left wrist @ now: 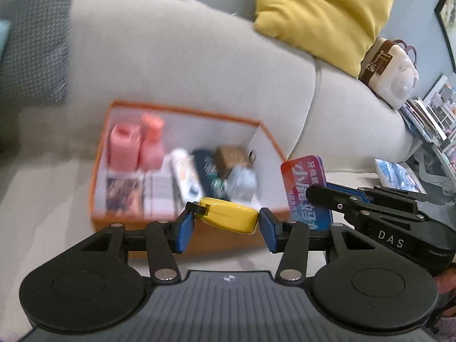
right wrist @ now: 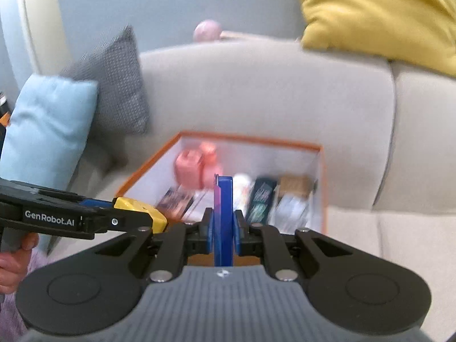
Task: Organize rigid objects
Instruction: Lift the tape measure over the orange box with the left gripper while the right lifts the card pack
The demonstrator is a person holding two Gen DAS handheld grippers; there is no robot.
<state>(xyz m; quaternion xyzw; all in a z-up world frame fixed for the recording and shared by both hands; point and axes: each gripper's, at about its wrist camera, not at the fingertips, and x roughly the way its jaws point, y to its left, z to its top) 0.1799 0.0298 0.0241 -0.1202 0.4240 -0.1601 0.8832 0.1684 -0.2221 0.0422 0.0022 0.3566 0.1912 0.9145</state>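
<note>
Both loads are hovering just short of the orange-rimmed white storage box (left wrist: 182, 114).

I'm pinching a glossy yellow tape measure (left wrist: 228, 218) in the left gripper (left wrist: 226, 228) and clamping a thin blue card-like case (right wrist: 223, 219) in the right gripper (right wrist: 223, 229); crowding could be knocking them together over the beige sofa (left wrist: 185, 65), beside a mustard cushion (left wrist: 322, 11).

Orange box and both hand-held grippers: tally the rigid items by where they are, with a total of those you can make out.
Held in the left hand-held gripper: 1, a yellow case
Held in the right hand-held gripper: 1, a blue tin
Pink bottles in the orange box: 2
Other items in the box: blurred, at least 4
Total: at least 8
</note>
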